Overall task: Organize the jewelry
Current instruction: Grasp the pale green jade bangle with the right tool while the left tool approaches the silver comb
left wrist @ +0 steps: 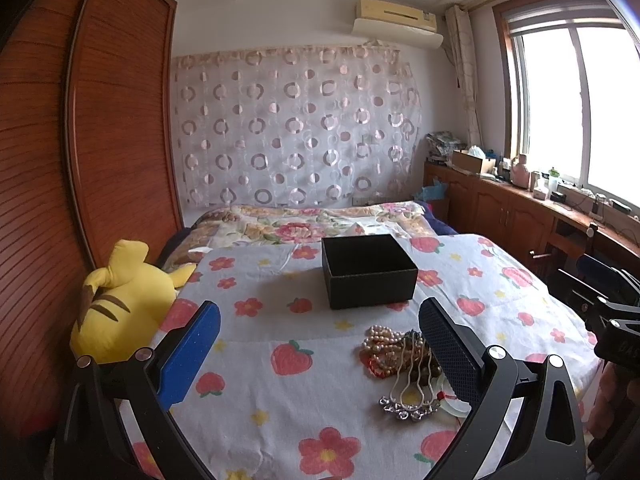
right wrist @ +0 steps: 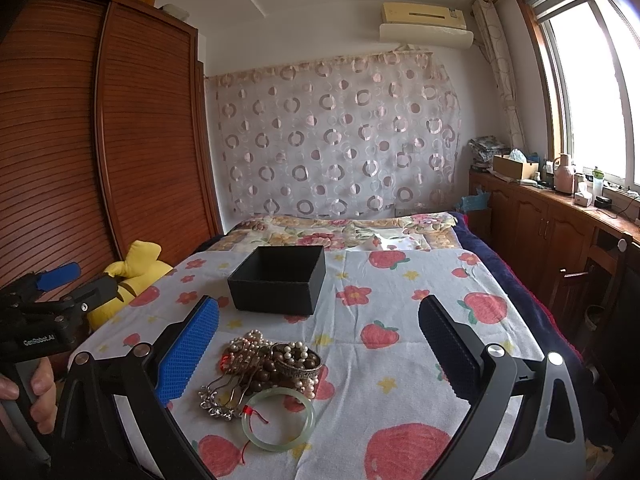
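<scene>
A heap of jewelry point(left wrist: 394, 354) lies on a strawberry-print cloth: pearl strands, brown beads, a silver ornament point(left wrist: 404, 400). In the right wrist view the heap point(right wrist: 264, 364) also shows a silver bangle point(right wrist: 298, 364) and a pale green jade bangle point(right wrist: 278, 420) with red thread. An open, empty black box point(left wrist: 368, 270) stands behind the heap; it also shows in the right wrist view point(right wrist: 278, 280). My left gripper point(left wrist: 320, 352) is open and empty, the heap by its right finger. My right gripper point(right wrist: 320, 354) is open and empty, the heap by its left finger.
A yellow plush toy point(left wrist: 120, 304) lies at the cloth's left edge by the wooden wardrobe point(left wrist: 100, 140). A floral quilt point(left wrist: 312, 220) lies behind the box. Cabinets with clutter point(right wrist: 560, 208) run under the window at right. The left gripper's handle point(right wrist: 40, 320) shows at far left.
</scene>
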`<state>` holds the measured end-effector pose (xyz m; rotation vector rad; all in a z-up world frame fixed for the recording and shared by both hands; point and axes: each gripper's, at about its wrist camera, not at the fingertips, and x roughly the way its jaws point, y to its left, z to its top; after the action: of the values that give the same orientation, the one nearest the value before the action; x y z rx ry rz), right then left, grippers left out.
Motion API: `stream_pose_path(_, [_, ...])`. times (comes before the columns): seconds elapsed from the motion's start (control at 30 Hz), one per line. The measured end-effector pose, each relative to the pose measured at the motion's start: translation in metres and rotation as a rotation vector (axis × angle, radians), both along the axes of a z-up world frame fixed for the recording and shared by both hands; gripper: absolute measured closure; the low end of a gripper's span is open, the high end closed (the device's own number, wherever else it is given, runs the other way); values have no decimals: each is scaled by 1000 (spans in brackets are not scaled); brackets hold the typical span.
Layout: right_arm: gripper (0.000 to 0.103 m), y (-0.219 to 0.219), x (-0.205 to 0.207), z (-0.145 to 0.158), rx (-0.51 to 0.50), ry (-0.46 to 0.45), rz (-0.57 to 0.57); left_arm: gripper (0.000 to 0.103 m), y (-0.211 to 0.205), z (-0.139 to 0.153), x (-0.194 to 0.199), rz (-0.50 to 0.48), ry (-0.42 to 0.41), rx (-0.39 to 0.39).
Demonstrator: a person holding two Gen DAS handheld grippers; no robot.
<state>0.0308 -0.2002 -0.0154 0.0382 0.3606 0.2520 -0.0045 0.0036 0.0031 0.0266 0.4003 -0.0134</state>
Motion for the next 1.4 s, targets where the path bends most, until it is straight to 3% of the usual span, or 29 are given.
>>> stream_pose_path(0.27, [3, 3, 2, -25, -28, 58, 78, 7, 8, -29, 10, -25, 81, -12])
stream_pose_path(0.5, [12, 9, 9, -51, -63, 138, 141, 7, 10, -50, 18, -46, 139, -27])
stream_pose_path(1.17, [13, 44, 35, -112, -153, 380, 319, 8, 16, -94, 39, -143, 292, -51])
stream_pose_path(1.3, [18, 50, 38, -117, -177, 391, 324, 15, 16, -102, 43, -171, 333, -64])
stream_pose_path(1.4, [29, 51, 39, -117, -201, 381, 318, 18, 15, -106, 44, -185, 347, -67])
